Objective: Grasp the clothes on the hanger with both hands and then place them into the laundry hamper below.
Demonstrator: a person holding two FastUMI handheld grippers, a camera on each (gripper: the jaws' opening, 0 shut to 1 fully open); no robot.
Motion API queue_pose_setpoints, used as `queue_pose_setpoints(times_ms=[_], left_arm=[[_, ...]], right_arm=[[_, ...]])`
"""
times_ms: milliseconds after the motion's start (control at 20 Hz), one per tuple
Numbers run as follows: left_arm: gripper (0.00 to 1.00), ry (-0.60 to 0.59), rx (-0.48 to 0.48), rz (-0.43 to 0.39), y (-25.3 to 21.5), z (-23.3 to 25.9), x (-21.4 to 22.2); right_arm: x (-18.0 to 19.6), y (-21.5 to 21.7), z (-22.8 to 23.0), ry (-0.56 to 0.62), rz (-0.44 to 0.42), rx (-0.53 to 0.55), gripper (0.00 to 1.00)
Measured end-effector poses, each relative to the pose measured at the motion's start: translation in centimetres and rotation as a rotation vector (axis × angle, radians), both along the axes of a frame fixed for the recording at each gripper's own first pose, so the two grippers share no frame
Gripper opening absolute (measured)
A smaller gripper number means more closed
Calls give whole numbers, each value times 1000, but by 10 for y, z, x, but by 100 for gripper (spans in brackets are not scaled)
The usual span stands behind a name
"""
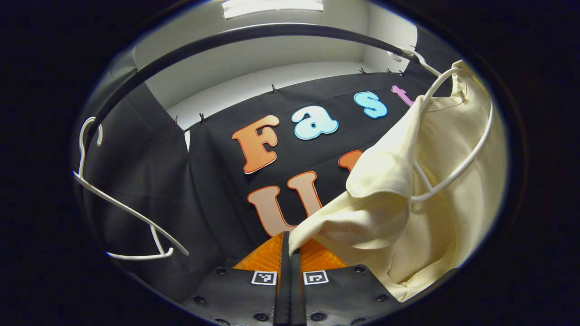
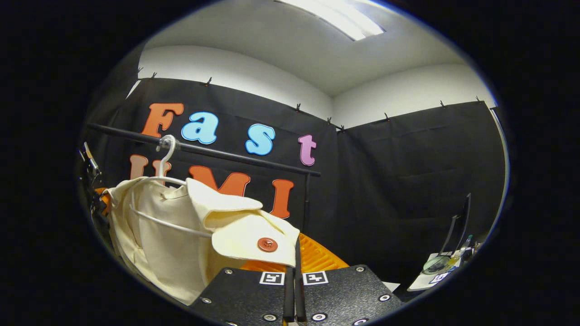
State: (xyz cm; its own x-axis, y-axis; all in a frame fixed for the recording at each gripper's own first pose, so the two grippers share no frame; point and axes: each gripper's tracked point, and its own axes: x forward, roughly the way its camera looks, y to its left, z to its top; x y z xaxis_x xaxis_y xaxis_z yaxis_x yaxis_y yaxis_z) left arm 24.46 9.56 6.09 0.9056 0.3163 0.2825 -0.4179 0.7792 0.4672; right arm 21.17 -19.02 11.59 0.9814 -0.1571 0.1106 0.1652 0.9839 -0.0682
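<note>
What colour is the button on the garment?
Reddish-orange button on the cream garment, clearest in the right gripper view.

L gripper (image 1: 290, 253) – at 6 o'clock of the left gripper view, aimed upward and forward, fingers pressed together w/ a fold of the cream shirt (image 1: 398, 199) nipped between the tips. R gripper (image 2: 295, 267) – at 6 o'clock of the right gripper view, also tilted up, jaws closed to a thin slit, the shirt's edge caught between its fingers, next to the button flap.
</note>
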Motion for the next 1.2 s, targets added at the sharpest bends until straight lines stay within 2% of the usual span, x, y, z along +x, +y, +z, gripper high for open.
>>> queue_pose_setpoints(times_ms=[150,300,600,900,1200], left_arm=[[7,-8,-12,7,6,2,8],[7,3,-16,7,10,1,21],[7,19,-58,10,21,2,52],[7,89,-97,23,37,-33,67],[7,150,-84,39,48,-77,46]], right_arm=[[21,-12,15,0,0,34,1],[40,-23,25,-2,-14,-9,0],[74,-26,19,33,16,13,0],[91,-16,-36,102,67,73,0],[78,-11,-94,176,77,118,0]])
